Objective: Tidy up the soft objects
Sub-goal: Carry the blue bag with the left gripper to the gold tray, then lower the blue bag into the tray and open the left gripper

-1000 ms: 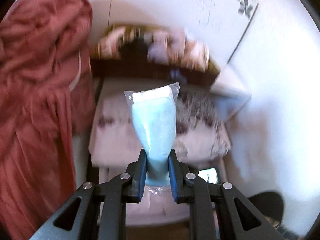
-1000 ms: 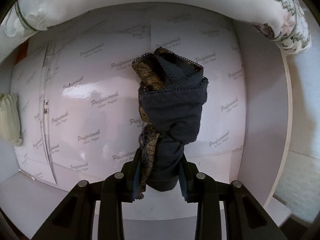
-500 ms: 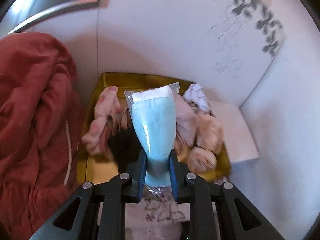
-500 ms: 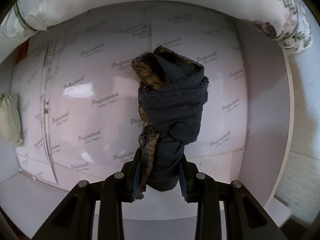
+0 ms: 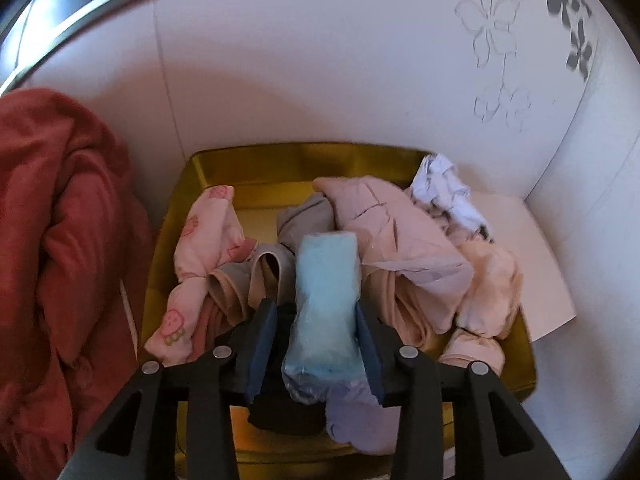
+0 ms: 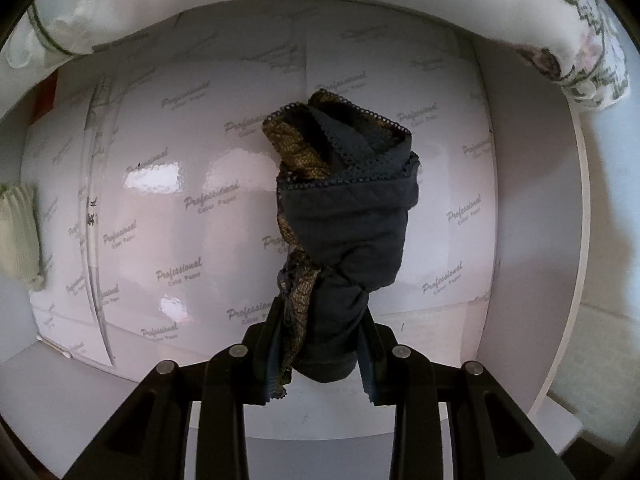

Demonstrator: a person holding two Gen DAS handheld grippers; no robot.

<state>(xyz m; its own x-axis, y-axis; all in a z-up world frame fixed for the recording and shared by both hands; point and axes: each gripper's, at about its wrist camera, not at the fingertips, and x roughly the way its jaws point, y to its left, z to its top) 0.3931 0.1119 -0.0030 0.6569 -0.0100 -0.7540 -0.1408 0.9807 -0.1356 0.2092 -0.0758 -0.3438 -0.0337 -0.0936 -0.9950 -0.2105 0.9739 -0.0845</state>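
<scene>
Fingers of the left gripper (image 5: 316, 344) stand wide apart, the plastic-wrapped light blue soft pack (image 5: 325, 304) between them over the gold metal tray (image 5: 280, 160) of pale clothes. The right gripper (image 6: 320, 354) is closed on a rolled dark blue lace-trimmed garment (image 6: 344, 216), held before white glossy printed paper (image 6: 180, 208).

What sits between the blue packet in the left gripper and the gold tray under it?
Nothing rigid. The blue packet rests between the open left gripper fingers, over the gold tray. Only loose clothes already piled in the tray lie beneath it.
</scene>
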